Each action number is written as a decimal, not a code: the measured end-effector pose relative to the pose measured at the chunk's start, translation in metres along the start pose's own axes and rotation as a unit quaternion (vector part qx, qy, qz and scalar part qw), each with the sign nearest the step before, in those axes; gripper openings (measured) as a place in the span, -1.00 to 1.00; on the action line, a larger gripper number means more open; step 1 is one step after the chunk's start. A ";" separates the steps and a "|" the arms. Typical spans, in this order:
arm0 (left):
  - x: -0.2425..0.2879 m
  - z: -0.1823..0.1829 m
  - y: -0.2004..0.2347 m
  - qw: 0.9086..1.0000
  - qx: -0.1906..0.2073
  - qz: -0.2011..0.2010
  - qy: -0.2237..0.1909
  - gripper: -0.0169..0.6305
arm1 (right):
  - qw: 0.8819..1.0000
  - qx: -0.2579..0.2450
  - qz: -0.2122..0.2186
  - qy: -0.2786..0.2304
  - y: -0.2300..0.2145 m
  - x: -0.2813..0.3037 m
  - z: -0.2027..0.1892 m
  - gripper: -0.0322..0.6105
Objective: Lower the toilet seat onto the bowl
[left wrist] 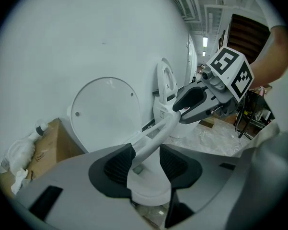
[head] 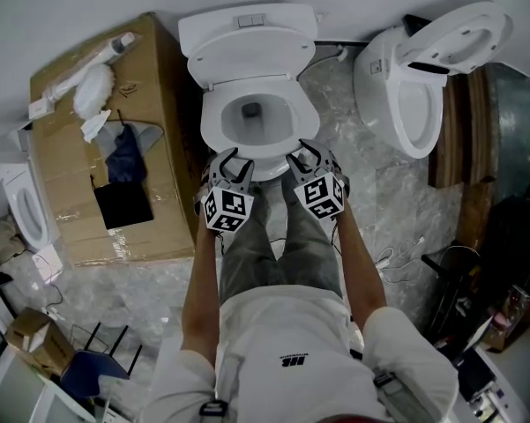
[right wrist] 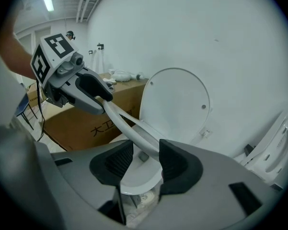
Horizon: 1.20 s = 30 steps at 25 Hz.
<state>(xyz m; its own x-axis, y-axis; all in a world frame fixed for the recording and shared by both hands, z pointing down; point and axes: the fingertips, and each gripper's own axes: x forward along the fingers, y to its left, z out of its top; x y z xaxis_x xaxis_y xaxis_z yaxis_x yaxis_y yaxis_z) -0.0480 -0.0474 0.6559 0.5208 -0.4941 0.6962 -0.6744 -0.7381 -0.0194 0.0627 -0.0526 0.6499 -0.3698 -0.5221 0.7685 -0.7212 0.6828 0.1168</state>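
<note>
The white toilet (head: 213, 139) stands against the wall with its lid (head: 247, 55) upright. Its seat (head: 305, 117) hangs low over the bowl, the front arc between both grippers. My left gripper (head: 232, 159) is at the seat's front left and my right gripper (head: 307, 152) at its front right. In the left gripper view the seat (left wrist: 158, 131) runs from between my left gripper's (left wrist: 146, 163) pads across to the right gripper (left wrist: 196, 99); a slim gap shows beside it. In the right gripper view the seat (right wrist: 127, 123) lies against one pad of my right gripper (right wrist: 143, 159), a gap on its other side.
A large cardboard box (head: 97, 148) with rags on it stands left of the toilet. A second toilet (head: 414, 86) with its seat up stands at the right. The person's legs (head: 282, 245) are right in front of the bowl. Cables and clutter (head: 397, 258) lie on the floor.
</note>
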 end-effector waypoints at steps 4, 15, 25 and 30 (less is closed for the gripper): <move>0.002 -0.010 -0.009 1.000 0.001 -0.007 0.009 -0.34 | 1.000 -0.005 0.006 0.011 0.007 0.001 -0.012 -0.42; 0.008 -0.043 -0.032 0.999 0.007 -0.026 0.031 -0.32 | 0.999 -0.028 0.010 0.040 0.029 0.007 -0.045 -0.41; 0.016 -0.072 -0.052 0.998 0.010 -0.038 0.056 -0.30 | 0.997 -0.049 0.018 0.060 0.047 0.014 -0.074 -0.39; 0.023 -0.087 -0.061 0.997 0.008 -0.043 0.070 -0.27 | 0.996 -0.057 0.017 0.069 0.054 0.018 -0.090 -0.38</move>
<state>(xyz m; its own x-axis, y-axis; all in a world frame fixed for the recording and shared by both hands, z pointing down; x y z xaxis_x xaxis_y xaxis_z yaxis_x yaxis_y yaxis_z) -0.0408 0.0258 0.7348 0.4978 -0.3613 0.7885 -0.6215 -0.7827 0.0337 0.0698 0.0202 0.7266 -0.3038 -0.4278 0.8513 -0.6352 0.7569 0.1537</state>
